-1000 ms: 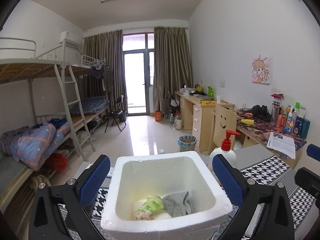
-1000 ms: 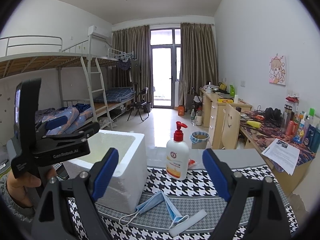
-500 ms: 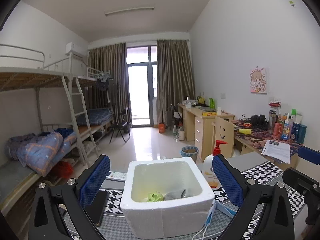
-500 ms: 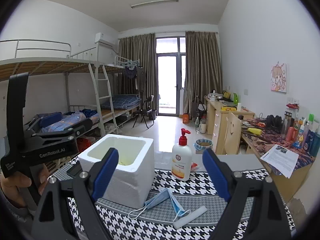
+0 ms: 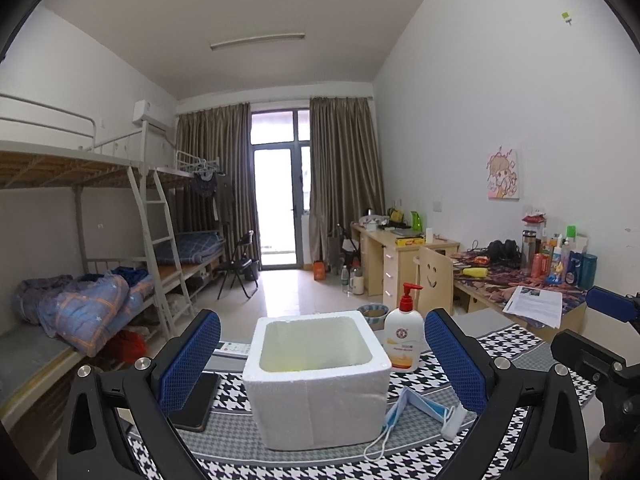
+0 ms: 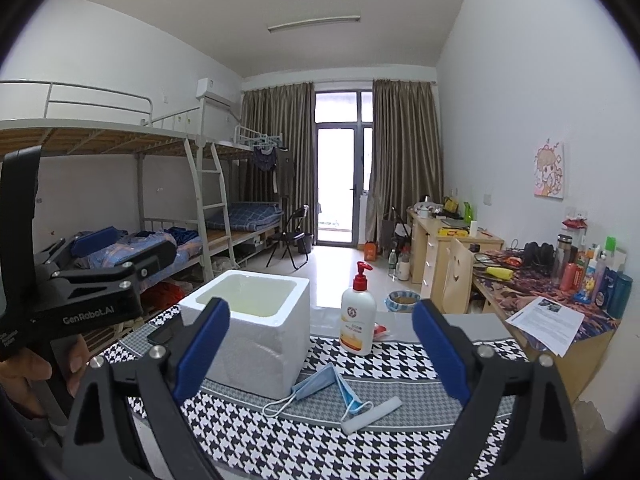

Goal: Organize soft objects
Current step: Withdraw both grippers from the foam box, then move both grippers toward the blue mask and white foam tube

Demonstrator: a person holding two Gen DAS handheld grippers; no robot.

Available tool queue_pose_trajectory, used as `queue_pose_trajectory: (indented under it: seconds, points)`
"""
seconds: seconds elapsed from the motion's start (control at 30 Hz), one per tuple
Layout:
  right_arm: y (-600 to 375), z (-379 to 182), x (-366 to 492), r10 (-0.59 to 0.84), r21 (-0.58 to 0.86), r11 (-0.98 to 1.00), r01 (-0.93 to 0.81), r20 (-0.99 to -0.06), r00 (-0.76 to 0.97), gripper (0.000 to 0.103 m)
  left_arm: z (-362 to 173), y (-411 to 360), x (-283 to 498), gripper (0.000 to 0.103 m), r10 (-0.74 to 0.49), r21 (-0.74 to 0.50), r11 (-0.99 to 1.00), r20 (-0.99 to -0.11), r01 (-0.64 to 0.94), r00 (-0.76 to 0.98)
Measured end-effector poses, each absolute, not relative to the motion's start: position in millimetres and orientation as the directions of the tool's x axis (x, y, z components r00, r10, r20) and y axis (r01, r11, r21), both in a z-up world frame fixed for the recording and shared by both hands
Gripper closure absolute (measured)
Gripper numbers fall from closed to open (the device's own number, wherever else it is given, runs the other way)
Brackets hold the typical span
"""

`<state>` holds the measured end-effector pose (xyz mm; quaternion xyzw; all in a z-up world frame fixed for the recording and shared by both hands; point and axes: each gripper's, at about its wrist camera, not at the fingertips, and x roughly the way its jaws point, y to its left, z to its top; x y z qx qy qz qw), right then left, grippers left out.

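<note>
My left gripper [image 5: 322, 354] sits low centre in the left view, jaws wide, nothing between the pads, foam box [image 5: 318, 380] framed in the gap but well beyond the tips. My right gripper [image 6: 321, 346] low centre in the right view, jaws have just been opening, now wide, nothing held. In that view the box [image 6: 250, 332] stands centre-left on the houndstooth cloth [image 6: 400, 356], open top up; the inside looks pale yellowish, can't tell what's in it from here. Blue mask [image 6: 326, 390] lies on the cloth just right of the box's front corner, ear loops trailing toward the lower edge, and a small white strip [image 6: 372, 415] touches its lower end. Pump bottle [image 6: 358, 314] upright behind the mask, right of the box, apart from it. Left-view mask [image 5: 420, 408] shows lower right of the box. A hand [image 6: 24, 376] at the left edge of the right view grips the left gripper's handle. Dark flat thing [image 5: 196, 400] lies left of the box in the left view
</note>
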<state>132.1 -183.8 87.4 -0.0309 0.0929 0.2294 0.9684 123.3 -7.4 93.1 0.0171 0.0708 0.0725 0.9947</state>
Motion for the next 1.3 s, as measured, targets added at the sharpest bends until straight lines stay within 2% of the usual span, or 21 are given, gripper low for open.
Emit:
queue_pose_trajectory:
  seconds: [0.1, 0.53, 0.93, 1.3]
  points:
    - [-186.9, 83.1, 120.0, 0.444, -0.016, 0.891, -0.453, -0.171, 0.879, 0.0, 89.6, -10.7, 109.5, 0.001, 0.149, 0.046, 0.988, -0.128, -0.144, 0.981]
    - [-204.2, 46.0, 74.2, 0.433, -0.006, 0.898, -0.44, -0.168, 0.886, 0.0, 57.2, -27.0, 52.0, 0.001, 0.152, 0.027, 0.988, -0.1, -0.15, 0.983]
    - [-213.3, 15.5, 75.0, 0.391, -0.009, 0.918, -0.397, -0.153, 0.908, 0.0, 11.1, -32.9, 65.7, 0.001, 0.077, 0.003, 0.997, -0.131, -0.077, 0.988]
    - [-220.9, -20.4, 99.4, 0.367, 0.044, 0.929, -0.367, -0.227, 0.902, 0.0, -27.4, -34.3, 85.8, 0.001, 0.031, -0.023, 0.999, -0.148, -0.035, 0.988]
